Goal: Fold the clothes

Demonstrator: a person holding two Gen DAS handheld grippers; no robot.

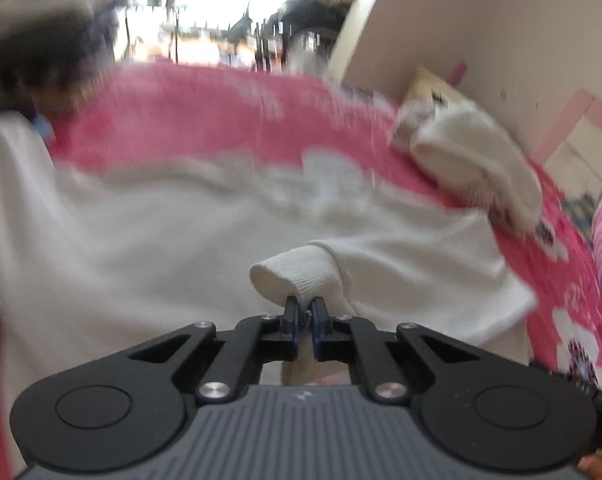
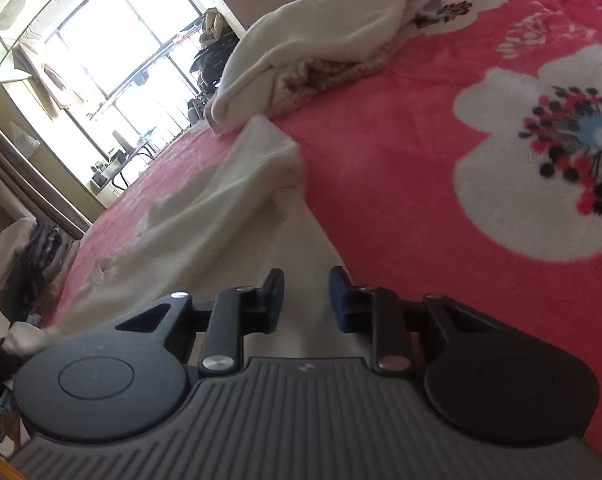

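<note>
A white knit garment (image 1: 173, 232) lies spread over the pink flowered blanket (image 1: 221, 112). My left gripper (image 1: 305, 306) is shut on the garment's ribbed sleeve cuff (image 1: 293, 276), which folds over the fingertips. In the right wrist view the same white garment (image 2: 229, 188) stretches away from my right gripper (image 2: 305, 280), which is open and empty just above the cloth near its edge. The left wrist view is blurred by motion.
A second cream garment with a patterned lining (image 2: 321, 40) is bunched farther up the bed; it also shows in the left wrist view (image 1: 473, 164). The pink blanket (image 2: 421, 152) has large white flowers. A dark clothes pile (image 2: 29, 264) lies at the bed's far edge. A beige wall (image 1: 501, 32) stands on the right.
</note>
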